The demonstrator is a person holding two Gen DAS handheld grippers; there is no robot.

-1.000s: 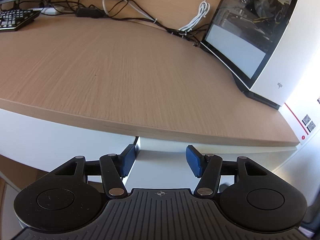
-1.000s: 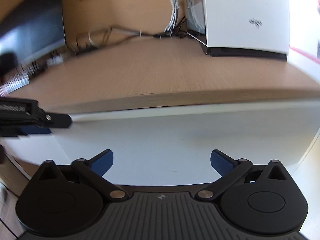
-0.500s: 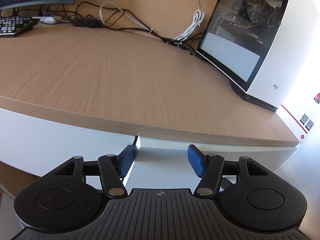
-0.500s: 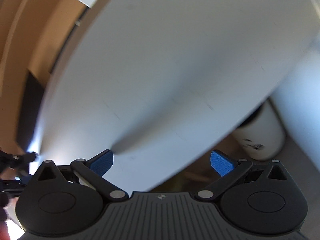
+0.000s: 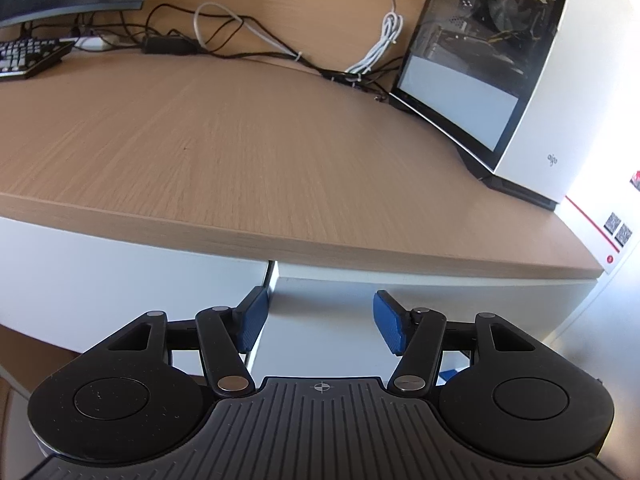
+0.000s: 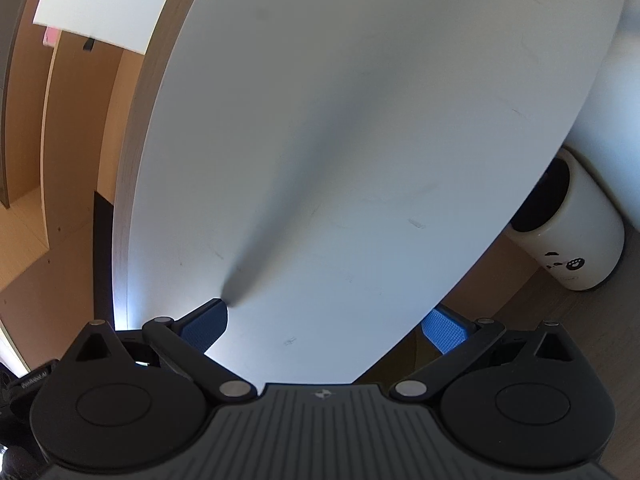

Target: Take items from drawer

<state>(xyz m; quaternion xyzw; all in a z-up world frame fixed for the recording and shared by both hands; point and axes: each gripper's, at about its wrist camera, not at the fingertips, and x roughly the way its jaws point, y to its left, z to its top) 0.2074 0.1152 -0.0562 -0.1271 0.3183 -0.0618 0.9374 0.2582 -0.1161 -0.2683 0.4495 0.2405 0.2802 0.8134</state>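
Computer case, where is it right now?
In the left wrist view the white computer case stands at the far right of the wooden desk, next to the tangle of cables along the back edge.

No legible text anywhere.

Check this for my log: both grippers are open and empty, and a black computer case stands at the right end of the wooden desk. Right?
Nearly. The computer case is white, not black, as the left wrist view shows. The rest holds: it stands at the right end of the wooden desk, and the left gripper and right gripper are open and empty.
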